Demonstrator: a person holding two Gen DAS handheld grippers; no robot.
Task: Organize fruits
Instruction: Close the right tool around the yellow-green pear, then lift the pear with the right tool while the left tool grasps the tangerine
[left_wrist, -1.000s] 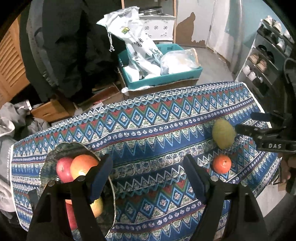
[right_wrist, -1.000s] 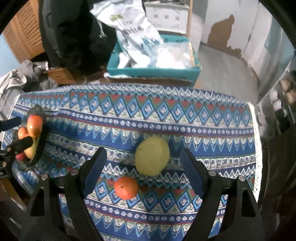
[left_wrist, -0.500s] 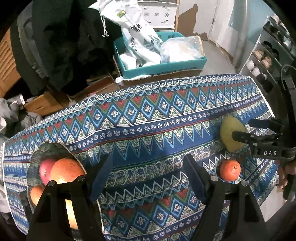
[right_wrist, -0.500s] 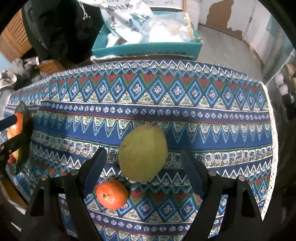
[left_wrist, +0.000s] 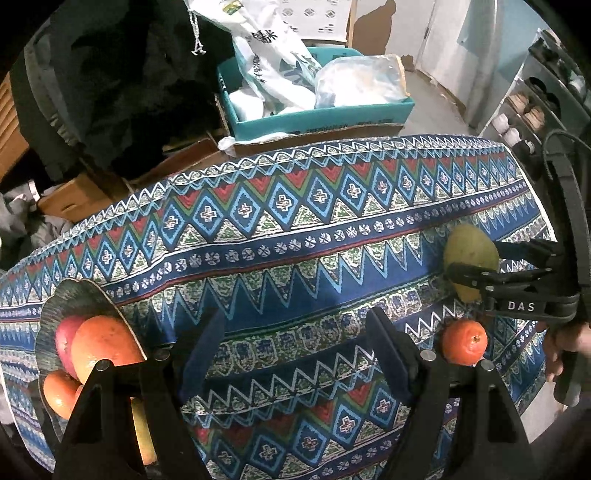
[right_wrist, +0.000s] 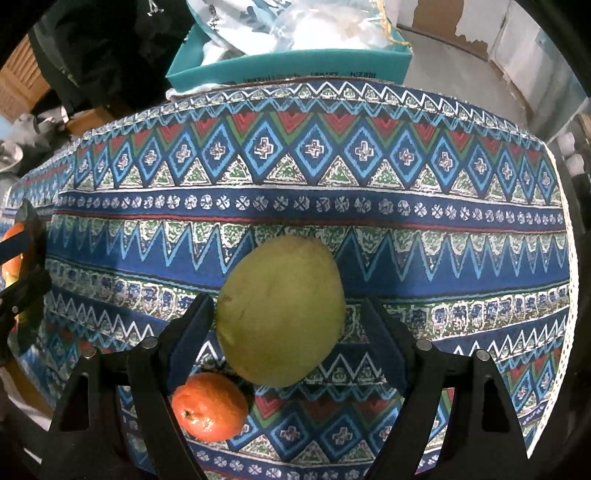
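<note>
A large yellow-green fruit (right_wrist: 280, 310) lies on the patterned tablecloth (right_wrist: 314, 177), between the open fingers of my right gripper (right_wrist: 286, 325); the left finger is close to it, the right finger stands apart. It also shows in the left wrist view (left_wrist: 469, 258) with the right gripper (left_wrist: 476, 258) around it. A small orange (right_wrist: 210, 406) lies just in front of it, also seen in the left wrist view (left_wrist: 464, 341). My left gripper (left_wrist: 295, 350) is open and empty, beside a dark plate (left_wrist: 74, 299) holding a red apple, oranges and a yellow fruit.
Behind the table stands a teal box (left_wrist: 317, 114) with plastic bags, cardboard boxes (left_wrist: 74, 195) and dark clothing. A shoe rack (left_wrist: 532, 110) stands at the right. The table's right edge (right_wrist: 569, 258) lies near the green fruit.
My right gripper has moved forward and down, so the green fruit now sits between its fingers. My left gripper has shifted right, away from the plate.
</note>
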